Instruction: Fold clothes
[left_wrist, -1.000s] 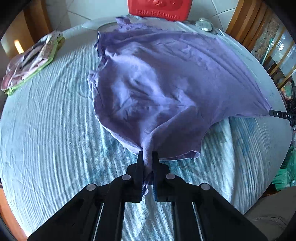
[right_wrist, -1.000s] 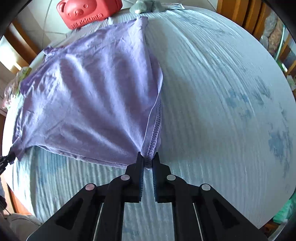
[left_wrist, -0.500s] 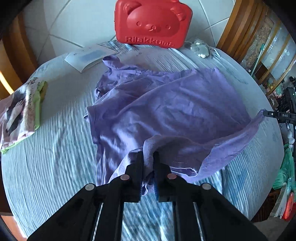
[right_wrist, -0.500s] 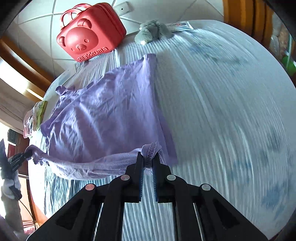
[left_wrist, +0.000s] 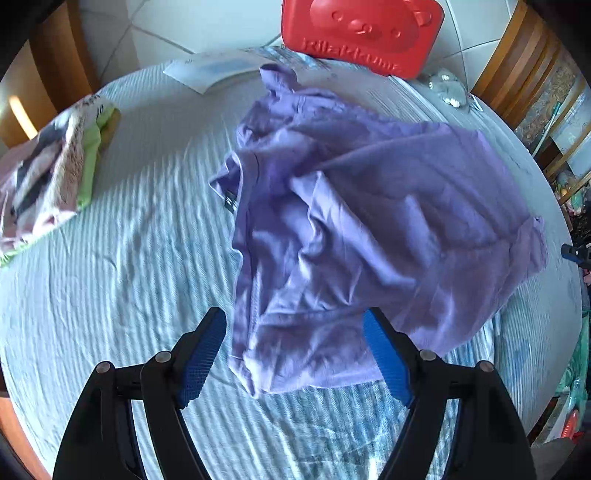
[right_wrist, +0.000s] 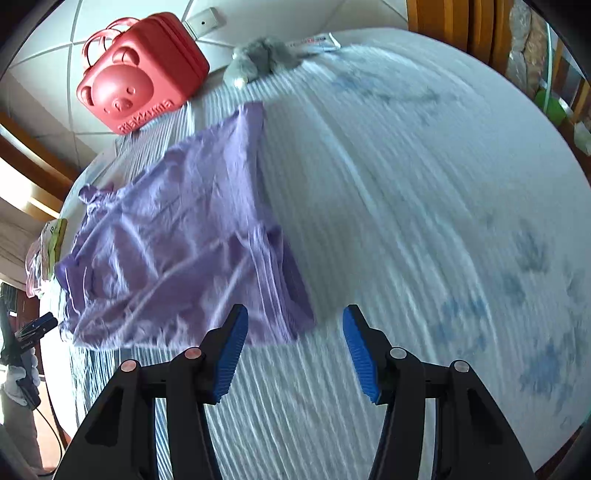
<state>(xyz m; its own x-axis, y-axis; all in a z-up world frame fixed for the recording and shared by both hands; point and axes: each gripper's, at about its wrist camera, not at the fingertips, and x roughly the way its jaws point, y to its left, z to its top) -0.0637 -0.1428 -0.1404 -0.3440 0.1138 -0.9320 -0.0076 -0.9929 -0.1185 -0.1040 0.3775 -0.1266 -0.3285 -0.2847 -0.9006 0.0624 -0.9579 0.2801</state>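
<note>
Two tools, both with jaws spread wide and holding nothing. Left tool (left_wrist: 293, 352) occupies the lower centre of the left wrist view; its blue-padded fingers (left_wrist: 202, 360) frame the near edge of the purple shirt (left_wrist: 354, 236), which lies loosely doubled over on the striped bed cover (left_wrist: 122, 266) at frame centre. Whether the pads touch the cloth cannot be told. Motion blur softens the shirt's folds, and a small dark label near its left edge is unreadable. Upper centre: red bear-faced case (left_wrist: 364, 31), top cut off by the frame. Upper left: white paper (left_wrist: 214, 70); left edge: folded patterned clothes (left_wrist: 48, 173), partly cropped. Upper right: small grey object (left_wrist: 448, 86), too blurred to identify. Right tool (right_wrist: 293, 349) fills the lower centre of the right wrist view; its left finger overlaps the shirt (right_wrist: 177, 251) corner, contact uncertain. Upper left: the case (right_wrist: 142, 75); beside it, a grey plush toy (right_wrist: 258, 61). Left edge: the other tool's tip (right_wrist: 37, 325), mostly hidden.
</note>
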